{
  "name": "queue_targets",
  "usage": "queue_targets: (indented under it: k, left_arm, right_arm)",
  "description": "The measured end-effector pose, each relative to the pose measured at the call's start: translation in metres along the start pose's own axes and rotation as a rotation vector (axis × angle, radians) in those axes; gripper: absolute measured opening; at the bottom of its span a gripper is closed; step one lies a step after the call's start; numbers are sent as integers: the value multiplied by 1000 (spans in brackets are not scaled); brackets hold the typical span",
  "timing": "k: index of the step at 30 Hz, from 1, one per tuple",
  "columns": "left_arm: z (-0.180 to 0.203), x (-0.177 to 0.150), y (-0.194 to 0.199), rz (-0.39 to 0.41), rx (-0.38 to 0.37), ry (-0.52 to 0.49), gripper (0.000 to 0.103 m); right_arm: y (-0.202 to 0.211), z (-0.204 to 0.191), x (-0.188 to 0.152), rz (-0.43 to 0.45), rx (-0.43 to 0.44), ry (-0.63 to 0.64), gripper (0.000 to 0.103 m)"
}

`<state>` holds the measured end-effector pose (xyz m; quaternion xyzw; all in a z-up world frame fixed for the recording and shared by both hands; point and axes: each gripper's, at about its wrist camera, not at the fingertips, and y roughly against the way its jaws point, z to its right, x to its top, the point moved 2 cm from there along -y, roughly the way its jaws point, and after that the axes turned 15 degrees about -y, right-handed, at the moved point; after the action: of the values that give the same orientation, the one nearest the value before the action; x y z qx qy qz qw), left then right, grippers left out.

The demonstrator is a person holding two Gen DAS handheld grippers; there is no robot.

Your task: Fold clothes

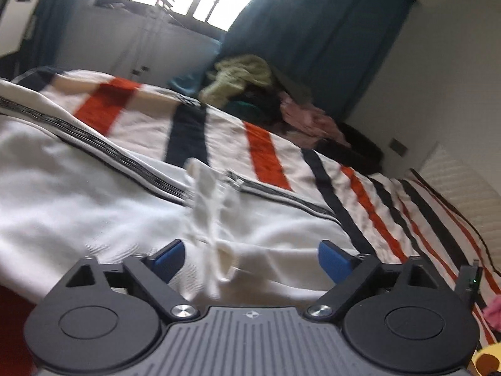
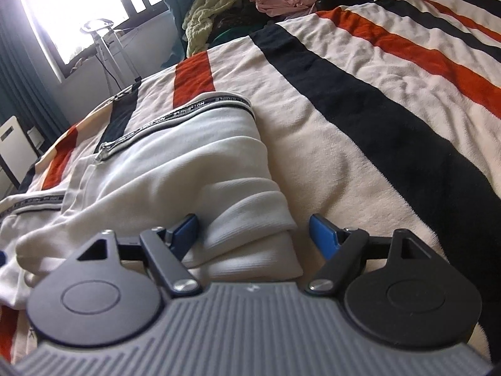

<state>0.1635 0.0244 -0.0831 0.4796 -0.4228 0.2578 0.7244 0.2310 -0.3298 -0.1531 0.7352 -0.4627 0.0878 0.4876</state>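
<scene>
Showing white jacket (image 2: 175, 169), taped lettering unreadable

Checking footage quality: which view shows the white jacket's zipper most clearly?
The right wrist view: the zipper is sharp, its lettered tape readable as print. The left wrist view shows the same zipper on the white jacket, but motion-blurred.

The right gripper (image 2: 253, 235), black with blue pads, stands with its jaws wide apart over a folded edge of a white ribbed garment (image 2: 175, 163) trimmed with black lettered tape. The fabric lies between the pads, apparently unpinched. Beneath is a cream blanket (image 2: 313, 131) striped black and orange, with a heap of mixed clothes (image 2: 250, 0) beyond.
</scene>
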Motion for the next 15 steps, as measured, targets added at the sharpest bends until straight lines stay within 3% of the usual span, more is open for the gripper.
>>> queue_targets:
  k: [2, 5, 7, 8, 9, 11, 13, 15]
  left_arm:
    - [13, 0, -9, 15, 0, -92, 79]
    - [26, -6, -28, -25, 48, -199, 76]
    - [26, -12, -38, -59, 88, -226, 67]
    - [24, -15, -42, -83, 106, -221, 63]
    - [21, -16, -43, -95, 111, -203, 50]
    - [13, -19, -44, -113, 116, -160, 40]
    - [8, -20, -43, -117, 115, -135, 19]
    - [8, -17, -39, -103, 107, -136, 16]
  right_arm:
    - [0, 0, 0, 0, 1, -5, 79]
    - [0, 1, 0, 0, 2, -10, 79]
    - [0, 1, 0, 0, 3, -14, 79]
    - [0, 1, -1, 0, 3, -14, 79]
    - [1, 1, -1, 0, 2, -14, 79]
    - [1, 1, -1, 0, 2, -15, 79]
    - [1, 1, -1, 0, 1, -16, 79]
    - [1, 1, -1, 0, 1, -17, 79]
